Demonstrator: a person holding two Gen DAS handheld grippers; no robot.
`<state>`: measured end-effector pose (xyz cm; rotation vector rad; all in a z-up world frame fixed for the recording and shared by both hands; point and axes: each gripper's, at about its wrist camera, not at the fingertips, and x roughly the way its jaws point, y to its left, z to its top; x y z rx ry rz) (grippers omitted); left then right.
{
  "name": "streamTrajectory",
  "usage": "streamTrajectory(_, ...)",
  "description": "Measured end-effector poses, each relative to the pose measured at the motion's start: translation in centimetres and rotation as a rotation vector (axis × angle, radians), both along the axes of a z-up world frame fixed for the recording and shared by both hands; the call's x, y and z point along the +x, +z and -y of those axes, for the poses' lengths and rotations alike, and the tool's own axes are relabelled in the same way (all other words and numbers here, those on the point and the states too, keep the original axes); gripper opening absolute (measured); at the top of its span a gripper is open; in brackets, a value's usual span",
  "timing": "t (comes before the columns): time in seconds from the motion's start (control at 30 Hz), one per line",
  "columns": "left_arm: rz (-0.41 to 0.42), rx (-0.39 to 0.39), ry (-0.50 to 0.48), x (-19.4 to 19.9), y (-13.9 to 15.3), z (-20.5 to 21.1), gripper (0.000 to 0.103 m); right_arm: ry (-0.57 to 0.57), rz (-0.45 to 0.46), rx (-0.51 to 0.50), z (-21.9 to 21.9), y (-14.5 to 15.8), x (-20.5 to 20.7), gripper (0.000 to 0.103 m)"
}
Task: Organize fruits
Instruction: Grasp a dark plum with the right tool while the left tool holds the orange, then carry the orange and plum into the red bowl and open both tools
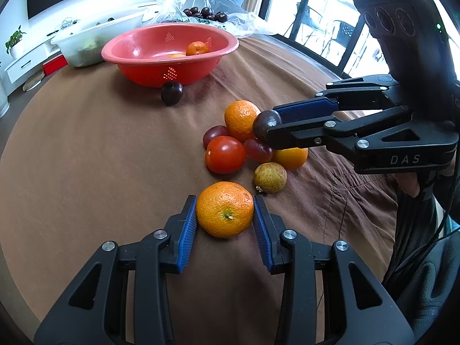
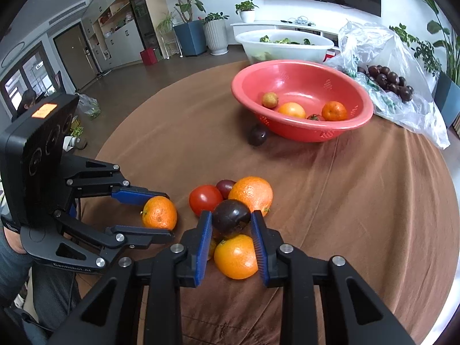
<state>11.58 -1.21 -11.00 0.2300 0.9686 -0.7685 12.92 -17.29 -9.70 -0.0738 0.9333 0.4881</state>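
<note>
Tangerine (image 1: 225, 209) – between left gripper (image 1: 225, 215) pads, both touching, clamped | dark plum (image 2: 231, 217) – pinched by right gripper (image 2: 231, 224) above fruit pile

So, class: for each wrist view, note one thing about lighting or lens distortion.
Left wrist view: windows at top right are blown out to white, and the table edge bows into a curve. Right wrist view: even daylight, soft shadow under the red colander; black vignette fills the corners, and the cabinets lean inward.
</note>
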Motion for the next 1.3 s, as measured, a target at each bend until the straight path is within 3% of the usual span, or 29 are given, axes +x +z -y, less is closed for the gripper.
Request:
streamTrajectory(0.87,0.010,-0.035,0.033,0.4,0.8,-0.7,0.036,-0.046,0.019,0.078,2.4,1.5,-1.3,0.028)
streamTrajectory(1.3,0.112,-0.071,0.104,3.8,5.5,-0.2,0.036,-0.128,0.061,0.086,5.7,3.7,0.5,0.028)
